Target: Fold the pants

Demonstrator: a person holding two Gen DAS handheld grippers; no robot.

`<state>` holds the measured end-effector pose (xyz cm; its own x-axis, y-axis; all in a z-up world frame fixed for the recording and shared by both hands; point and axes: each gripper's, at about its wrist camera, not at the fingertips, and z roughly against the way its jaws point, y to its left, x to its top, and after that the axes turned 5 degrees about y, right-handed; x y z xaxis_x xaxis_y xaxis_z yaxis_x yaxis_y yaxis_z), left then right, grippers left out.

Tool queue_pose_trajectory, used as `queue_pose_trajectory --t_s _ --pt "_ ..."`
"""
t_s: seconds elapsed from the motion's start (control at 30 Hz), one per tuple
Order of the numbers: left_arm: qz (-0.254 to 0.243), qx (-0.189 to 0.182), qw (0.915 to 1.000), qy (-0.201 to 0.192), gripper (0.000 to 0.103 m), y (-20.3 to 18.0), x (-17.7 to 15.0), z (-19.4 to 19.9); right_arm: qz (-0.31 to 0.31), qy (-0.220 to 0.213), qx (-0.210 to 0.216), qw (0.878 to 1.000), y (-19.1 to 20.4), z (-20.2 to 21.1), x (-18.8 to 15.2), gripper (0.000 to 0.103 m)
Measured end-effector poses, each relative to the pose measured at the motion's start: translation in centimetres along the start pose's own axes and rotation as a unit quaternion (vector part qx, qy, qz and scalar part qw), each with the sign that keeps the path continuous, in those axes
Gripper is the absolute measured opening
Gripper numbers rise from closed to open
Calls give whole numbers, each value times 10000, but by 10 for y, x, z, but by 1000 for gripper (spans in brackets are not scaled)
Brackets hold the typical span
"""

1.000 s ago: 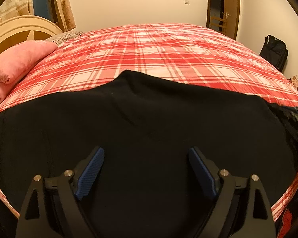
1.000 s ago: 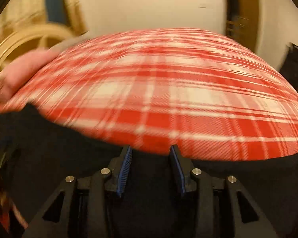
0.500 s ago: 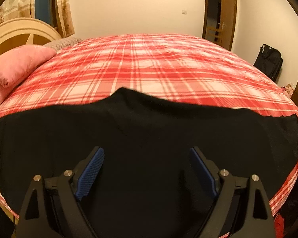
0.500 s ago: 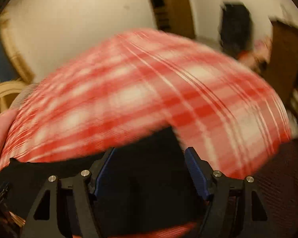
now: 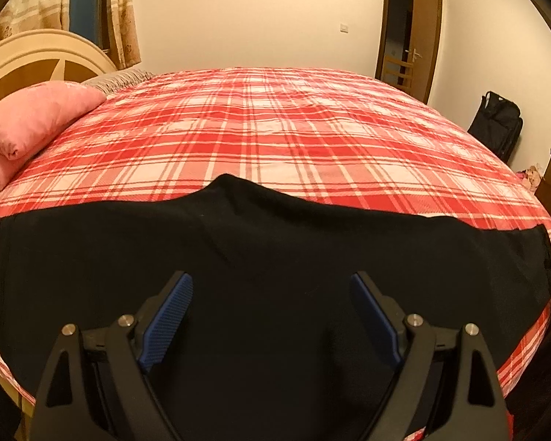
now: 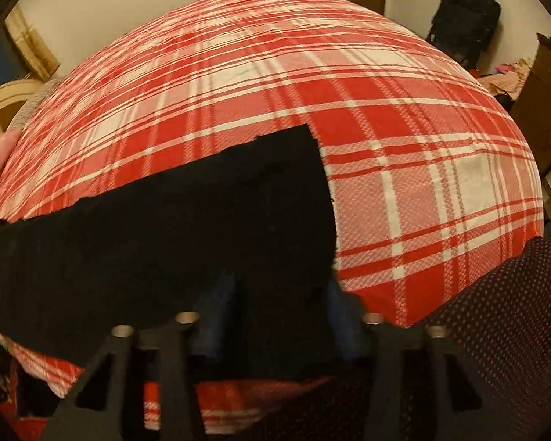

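The pants [image 5: 268, 286] are plain black with no visible pattern, spread flat along the near edge of the bed [image 5: 275, 128], on its red and white plaid cover. In the left wrist view the garment runs as one wide dark band from the left border to the right border, and its far edge rises to a single rounded peak near the middle. A faint seam line shows at its far left end. In the right wrist view the pants [image 6: 187, 228] end in a straight-cut edge at the right, with bare plaid cover beyond it. The left tool [image 5: 272, 312] hangs over the middle of the garment with its blue pads [image 5: 165, 321] spread wide and nothing between them. The right tool [image 6: 279, 316] is over the right end of the pants; its jaws are closing, and black cloth lies between them, but blur and darkness hide whether the pads press on it. A folded pink blanket [image 5: 29, 128] lies at the far left of the bed, beside the cream headboard [image 5: 36, 55]. A black bag [image 5: 499, 125] stands against the far right wall, near the open door [image 5: 422, 33]. Dark dotted fabric [image 6: 503, 323] fills the near right corner of the right wrist view.
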<state>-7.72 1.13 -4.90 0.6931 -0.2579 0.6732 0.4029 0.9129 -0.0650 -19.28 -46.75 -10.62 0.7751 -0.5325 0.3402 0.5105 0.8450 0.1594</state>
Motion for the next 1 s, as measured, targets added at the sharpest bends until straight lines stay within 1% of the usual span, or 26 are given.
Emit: queue_pose_trajectory --t_s 0.03,0.1,0.13,0.17,0.2,0.23,0.27,0.3,0.33,0.37,0.43,0.47,0.5,0.53,0.63,0.7,0.77,0.87,0.93,1.0 --pt "13 -5 10000 -17 90 1 0 1 -132 23 284 9995 -2 1 -2 16" --pt "35 -2 10000 -47 90 4 0 3 -196 -43 231 9995 1 7 -5 14" --pt "58 5 10000 -75 90 7 1 4 -218 -188 196 9994 5 15 -6 14" --pt "88 16 9999 -98 90 9 1 5 -259 -332 297 9987 10 24 -7 13" --pt "127 26 9998 -122 90 13 2 7 -316 -506 541 9968 14 36 -8 13" --pt "160 37 9998 -146 90 16 2 9 -374 -740 972 9918 25 55 -9 13" --pt "188 61 9997 -170 90 20 3 10 -370 -849 1248 9878 35 65 -10 13" --pt "218 96 9995 -193 90 23 4 12 -288 -955 1625 9817 52 77 -10 13" --pt "256 133 9994 -216 90 28 6 13 -58 -1037 2091 9724 79 90 -9 13" --pt "304 169 9991 -248 90 33 7 15 132 -1055 2371 9656 99 97 -8 13" --pt "401 223 9985 -310 90 42 9 18 551 -996 2968 9481 150 103 -6 13" --pt "452 253 9981 -336 90 47 10 19 783 -937 3230 9385 179 102 -4 13" --pt "516 297 9976 -362 90 53 11 20 989 -886 3372 9320 206 98 -3 13" --pt "560 334 9972 -374 90 57 11 21 1266 -806 3492 9250 242 89 -4 13" --pt "710 435 9957 -400 90 72 9 24 1807 -575 3650 9115 315 59 -10 13" --pt "801 531 9945 -404 90 84 7 26 2129 -373 3540 9099 361 31 -20 13" --pt "850 590 9938 -396 90 93 5 28 2478 -253 3201 9140 398 3 -32 13" --pt "900 710 9928 -356 90 107 -1 29 2825 -268 2756 9185 429 -23 -52 14" --pt "939 744 9923 -305 90 116 -5 27 3080 -491 2331 9211 443 -31 -64 16" --pt "973 733 9922 -253 90 121 -7 23 3261 -679 2106 9191 451 -38 -72 20"
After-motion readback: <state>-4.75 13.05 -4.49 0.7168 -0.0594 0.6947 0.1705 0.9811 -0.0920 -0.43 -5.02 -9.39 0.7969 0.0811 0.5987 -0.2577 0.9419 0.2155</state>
